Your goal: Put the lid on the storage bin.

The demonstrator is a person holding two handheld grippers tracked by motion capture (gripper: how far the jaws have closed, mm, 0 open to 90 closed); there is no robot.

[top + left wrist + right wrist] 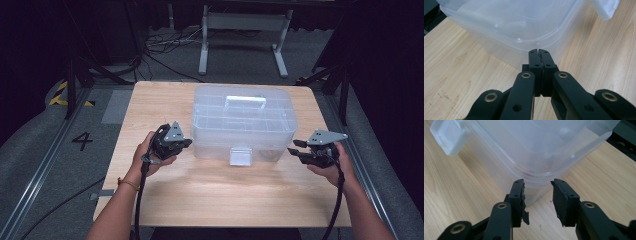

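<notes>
Grey floor (30, 150) — dark room, white stand (245, 35)

floor (30, 165) | grey, left of the table | black number "4" (82, 140) painted on it | high view | readable, upright toward the person | yellow-and-black hazard stripes (61, 95) farther back on the same floor | no letters on them

- A light wooden tabletop (165, 195) is seen, standing on grey floor.
- A clear lidded plastic box (243, 121) is set directly on it, toward its far middle.
</notes>
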